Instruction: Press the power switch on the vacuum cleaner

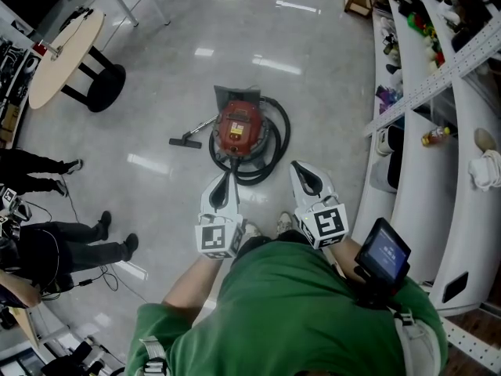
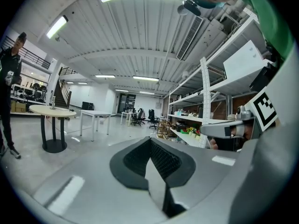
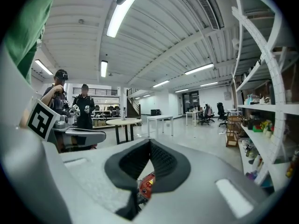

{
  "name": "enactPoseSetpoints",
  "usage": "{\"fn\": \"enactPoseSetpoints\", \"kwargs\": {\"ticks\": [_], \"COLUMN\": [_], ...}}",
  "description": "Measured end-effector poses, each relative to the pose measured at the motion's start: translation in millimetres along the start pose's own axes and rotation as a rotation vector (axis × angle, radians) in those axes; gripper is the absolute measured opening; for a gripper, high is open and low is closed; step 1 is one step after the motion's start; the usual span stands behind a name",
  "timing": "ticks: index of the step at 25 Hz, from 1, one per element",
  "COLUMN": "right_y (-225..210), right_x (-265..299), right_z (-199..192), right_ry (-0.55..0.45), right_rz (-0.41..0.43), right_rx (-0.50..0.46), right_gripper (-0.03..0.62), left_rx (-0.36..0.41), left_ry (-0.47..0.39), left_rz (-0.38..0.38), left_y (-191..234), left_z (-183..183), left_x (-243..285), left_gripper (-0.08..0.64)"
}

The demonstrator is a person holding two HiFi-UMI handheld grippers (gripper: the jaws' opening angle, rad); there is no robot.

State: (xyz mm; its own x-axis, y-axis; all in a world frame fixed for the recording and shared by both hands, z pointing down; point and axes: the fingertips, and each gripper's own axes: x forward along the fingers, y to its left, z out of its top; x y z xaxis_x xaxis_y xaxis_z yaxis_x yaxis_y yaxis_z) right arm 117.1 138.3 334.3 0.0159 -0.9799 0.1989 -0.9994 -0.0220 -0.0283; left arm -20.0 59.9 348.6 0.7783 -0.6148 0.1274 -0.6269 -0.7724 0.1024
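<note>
Beyond left claw, right claw | vacuum cleaner, near, untouched

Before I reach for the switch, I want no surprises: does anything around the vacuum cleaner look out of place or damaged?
Nothing stands out. The red vacuum cleaner sits upright on the floor, its black hose looped around it and the floor nozzle lying flat beside it. No spill or damage shows.
</note>
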Motion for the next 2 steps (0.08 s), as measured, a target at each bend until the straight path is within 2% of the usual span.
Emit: {"fn": "enactPoseSetpoints", "kwargs": {"ticks": [2], "right_y": [4.3], "right_x": [1.1], "right_z": [-0.5], "right_ry": [0.002], "right_rz": [-0.001], "right_rx": [0.000], "right_gripper": [0.002], "left_rx": [-0.002], "left_ry": [0.000], "left_rz": [-0.003], "left_y": [2.7], "left_z": [-0.6], "left_x": [-2.6], "left_gripper": [0.008]}}
